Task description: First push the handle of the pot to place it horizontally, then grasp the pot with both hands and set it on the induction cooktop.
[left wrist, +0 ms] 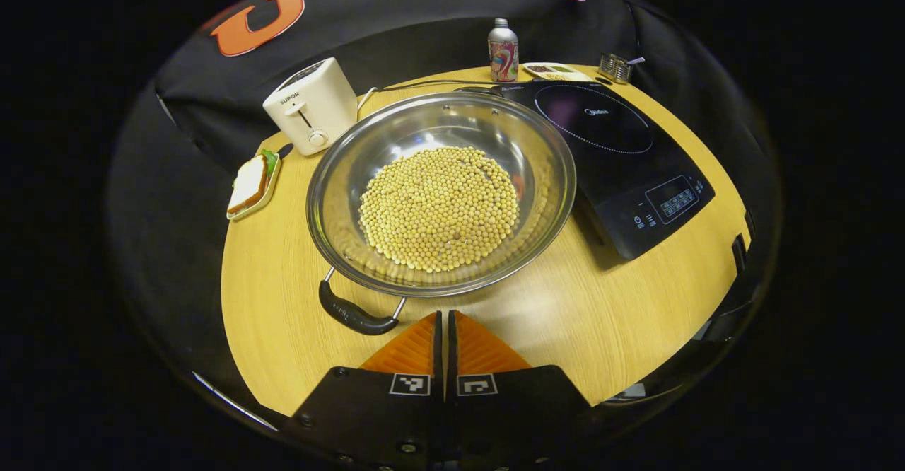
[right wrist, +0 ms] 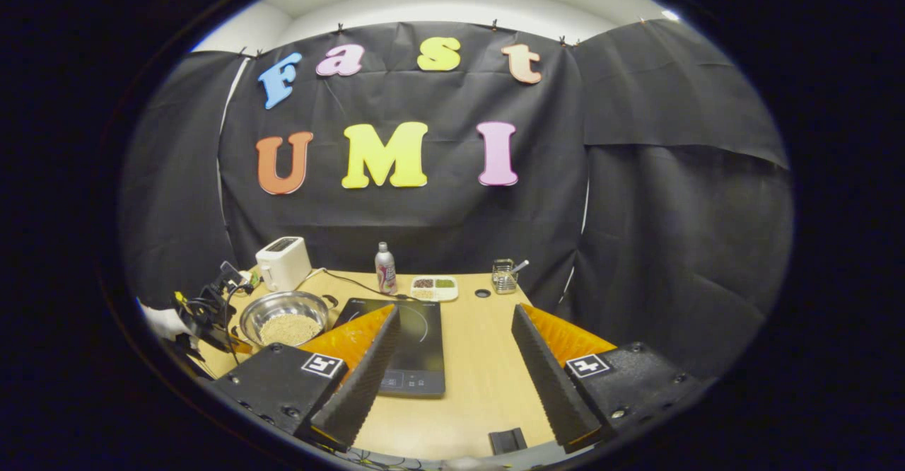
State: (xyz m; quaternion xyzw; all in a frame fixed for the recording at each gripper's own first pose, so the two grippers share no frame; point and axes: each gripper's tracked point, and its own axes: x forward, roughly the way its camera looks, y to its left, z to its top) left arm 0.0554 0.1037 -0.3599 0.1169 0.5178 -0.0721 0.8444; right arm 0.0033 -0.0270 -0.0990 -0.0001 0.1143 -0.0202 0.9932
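Left gripper view: left tongs (left wrist: 446, 319) closed, empty, just beside pot (left wrist: 440, 192) handle (left wrist: 351, 311). Right tongs (right wrist: 452, 329) wide open, empty. Risk: off-centre push may slide pot, spill beans (left wrist: 438, 206).

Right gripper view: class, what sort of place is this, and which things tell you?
Probably a staged kitchen booth: a round wooden table against black cloth, with an induction cooktop, a toaster and a steel pot of beans.

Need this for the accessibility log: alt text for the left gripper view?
A shut gripper hovers beside the black handle of a steel pot of beans on a wooden table; induction cooktop at right, toaster behind.
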